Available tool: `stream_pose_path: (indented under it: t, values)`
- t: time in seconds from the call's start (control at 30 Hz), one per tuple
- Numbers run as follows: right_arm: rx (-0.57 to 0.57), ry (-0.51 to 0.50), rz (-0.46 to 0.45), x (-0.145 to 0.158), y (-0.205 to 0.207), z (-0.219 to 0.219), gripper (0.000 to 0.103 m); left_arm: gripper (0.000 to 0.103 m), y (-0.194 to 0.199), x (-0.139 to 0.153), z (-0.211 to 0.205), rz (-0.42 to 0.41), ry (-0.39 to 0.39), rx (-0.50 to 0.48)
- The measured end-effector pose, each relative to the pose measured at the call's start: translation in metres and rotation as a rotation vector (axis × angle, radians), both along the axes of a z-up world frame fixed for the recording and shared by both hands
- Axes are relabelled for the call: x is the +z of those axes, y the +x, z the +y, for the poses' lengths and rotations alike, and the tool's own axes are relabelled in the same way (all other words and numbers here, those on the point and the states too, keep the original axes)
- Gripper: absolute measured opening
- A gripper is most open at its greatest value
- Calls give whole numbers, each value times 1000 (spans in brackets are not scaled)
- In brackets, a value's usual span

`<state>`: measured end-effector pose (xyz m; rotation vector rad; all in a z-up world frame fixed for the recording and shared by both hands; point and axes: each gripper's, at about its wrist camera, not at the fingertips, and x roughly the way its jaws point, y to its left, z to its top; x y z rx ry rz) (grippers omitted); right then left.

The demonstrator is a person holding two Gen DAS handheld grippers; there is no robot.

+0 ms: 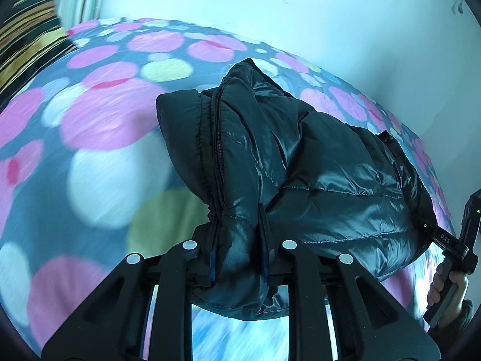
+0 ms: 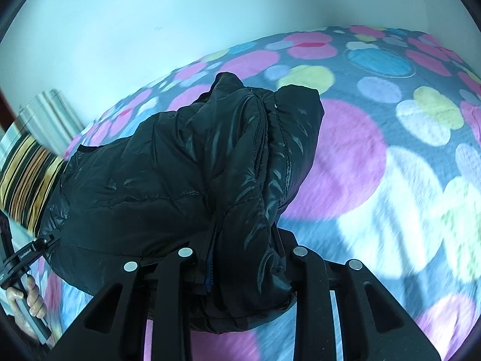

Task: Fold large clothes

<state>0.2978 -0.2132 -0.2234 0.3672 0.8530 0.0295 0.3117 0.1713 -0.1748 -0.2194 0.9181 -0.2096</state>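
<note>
The blanket (image 1: 99, 114) is motion-blurred, and both grippers' fingertips are buried in fabric. One black jacket (image 1: 315, 180), two grippers, two hands. The jacket hangs mid-frame above the blanket. The left gripper (image 1: 237, 240) clamps one bunched edge; the right gripper (image 2: 243, 258) clamps another, at lower centre of each view. The right hand (image 1: 448, 285) is cut off at the frame edge.

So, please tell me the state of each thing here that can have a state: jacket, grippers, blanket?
black puffer jacket: lifted off the bed, bunched, zipper closed at the visible part
left gripper: shut on the jacket's edge
right gripper: shut on the jacket's edge
dotted blanket: spread over the bed under the jacket
striped pillow: lying at the bed's end, partly hidden
</note>
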Motion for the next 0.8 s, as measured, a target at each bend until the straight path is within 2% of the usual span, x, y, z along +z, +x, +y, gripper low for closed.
stream_pose_path:
  t: [0.17,0.43,0.73,0.8]
  values:
    - [72,-5,5,1,-33,31,28,20,-46,4,35,7,-4,18]
    - [130,-9,3,6,-93,57,28,20,-96,3,59,1,-5,24]
    - [145,-12,4,4,-123,61,29,22,-106,-2,61,-10,11,23]
    - [136,12,2,3,-124,58,32,26,-106,-3,62,-9,10,26]
